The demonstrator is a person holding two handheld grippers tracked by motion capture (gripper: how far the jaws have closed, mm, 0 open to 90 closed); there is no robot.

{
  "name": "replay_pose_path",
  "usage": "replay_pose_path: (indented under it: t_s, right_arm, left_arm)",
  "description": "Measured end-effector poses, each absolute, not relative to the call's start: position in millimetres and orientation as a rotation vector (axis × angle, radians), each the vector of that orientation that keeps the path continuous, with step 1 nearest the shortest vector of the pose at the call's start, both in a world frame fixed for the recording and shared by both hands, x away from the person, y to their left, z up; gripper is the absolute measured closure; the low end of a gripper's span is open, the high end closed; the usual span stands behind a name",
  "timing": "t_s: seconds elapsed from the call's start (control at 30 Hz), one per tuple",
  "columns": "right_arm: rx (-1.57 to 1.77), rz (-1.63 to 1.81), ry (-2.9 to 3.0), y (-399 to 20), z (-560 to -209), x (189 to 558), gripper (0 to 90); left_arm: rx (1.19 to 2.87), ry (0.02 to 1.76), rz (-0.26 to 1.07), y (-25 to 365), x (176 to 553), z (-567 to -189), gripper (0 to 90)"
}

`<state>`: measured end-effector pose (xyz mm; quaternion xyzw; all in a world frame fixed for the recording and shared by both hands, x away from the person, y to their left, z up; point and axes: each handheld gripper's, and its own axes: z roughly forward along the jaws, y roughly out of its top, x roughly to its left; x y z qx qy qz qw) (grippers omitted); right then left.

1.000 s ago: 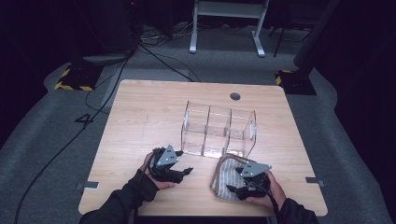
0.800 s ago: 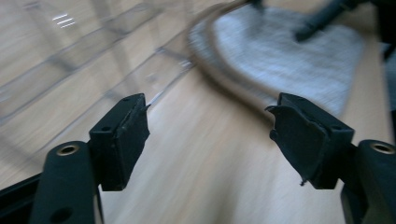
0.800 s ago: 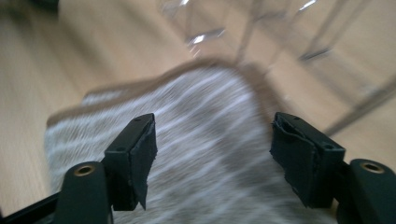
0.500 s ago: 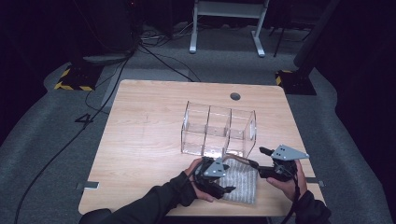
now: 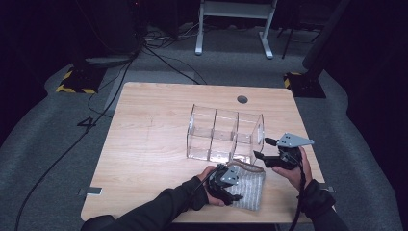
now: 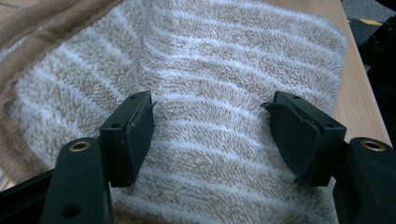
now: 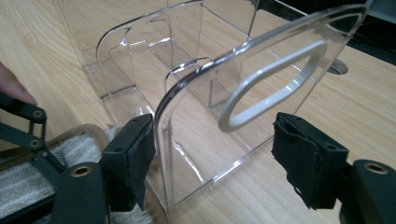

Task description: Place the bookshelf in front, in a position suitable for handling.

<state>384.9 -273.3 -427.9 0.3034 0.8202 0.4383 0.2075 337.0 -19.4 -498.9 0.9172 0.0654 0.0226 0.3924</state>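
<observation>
a person works at a wooden table (image 5: 144,144) with a claw in each hand. the job in hand looks like getting a fluffy striped cloth (image 5: 248,190) into a clear box (image 5: 223,134) with three little rooms. the cloth lies flat near the bottom edge of the table, in the lower middle of the high view, just in front of the box and close to its right end. the left claw (image 5: 226,190) is down on the cloth. in the left gripper view its two black jaws stand apart with the cloth (image 6: 224,102) spread under and between them, and they have just been closing a bit, but the pads do not squeeze the cloth yet, so it holds nothing. the right claw (image 5: 262,149) hangs at the right end of the box, at the right of the high view. in the right gripper view its jaws are wide and have just been opening more; the see-through end wall with the oval handle hole (image 7: 275,93) stands between them, and i cannot tell if a pad touches it. i think the step now is the grab. next, the left claw needs to pinch a fold of cloth tight and lift it over the box wall, while the right claw keeps the box from sliding.
</observation>
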Motion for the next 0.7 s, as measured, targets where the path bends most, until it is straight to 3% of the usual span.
replay_pose_path:
  t_s: [0.33,0.43,0.7]
  right_arm:
    - [0.866,1.254,2.262,-261,-427,399,36.5]
    - [0.885,1.223,2.232,-255,-427,401,40.0]
    - [0.865,1.253,2.229,-255,-427,399,48.0]
  left_arm:
    - [2.370,0.271,0.104,41,334,-493,31.0]
    - [2.368,0.318,0.189,60,329,-494,21.7]
    - [2.385,0.283,0.136,74,330,-495,22.0]
